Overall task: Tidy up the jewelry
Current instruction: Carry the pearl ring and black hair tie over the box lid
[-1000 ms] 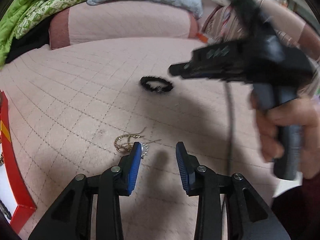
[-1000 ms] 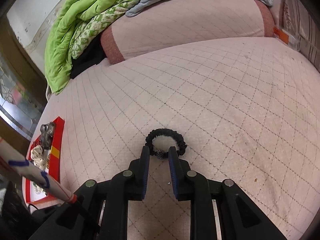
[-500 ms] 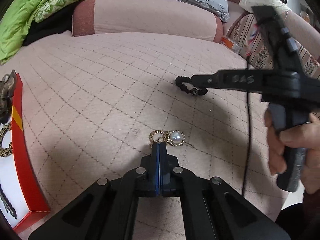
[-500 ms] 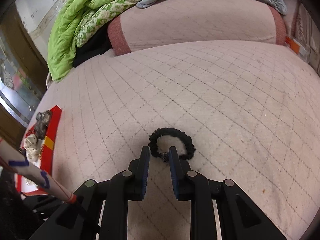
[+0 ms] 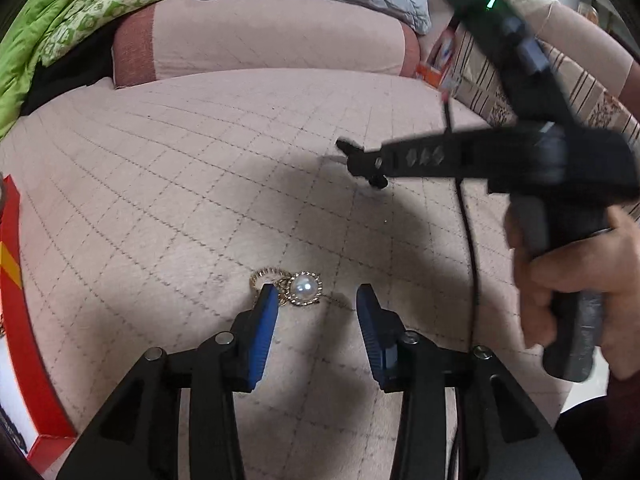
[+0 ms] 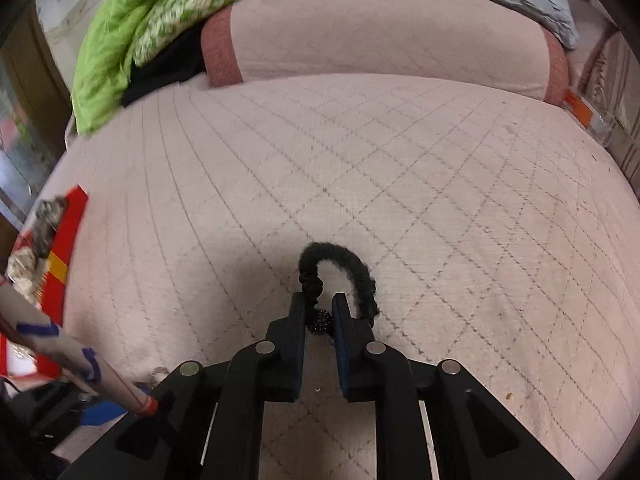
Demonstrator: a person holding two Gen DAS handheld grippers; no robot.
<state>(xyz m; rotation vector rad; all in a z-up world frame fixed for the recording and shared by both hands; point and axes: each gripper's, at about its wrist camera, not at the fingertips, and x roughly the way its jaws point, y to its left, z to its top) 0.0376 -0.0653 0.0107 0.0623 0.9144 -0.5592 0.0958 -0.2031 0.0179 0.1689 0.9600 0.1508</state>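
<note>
Just ahead of my left claw (image 5: 316,304), spread wide, the pearl pendant (image 5: 305,288) lies on the bed (image 5: 168,184), hugging the left finger. From the right wrist, my right claw (image 6: 318,312) pinches the black bracelet (image 6: 340,268), looping forward.

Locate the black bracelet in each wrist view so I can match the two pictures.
Left wrist: right of centre, upper half; only a dark bit of the black bracelet shows at the tip of the right gripper, which comes in from the right.
Right wrist: lower centre; the bracelet loops up from between the nearly shut jaws, its bead clamped between them.
Shared landmark: the red box at the left edge.
</note>
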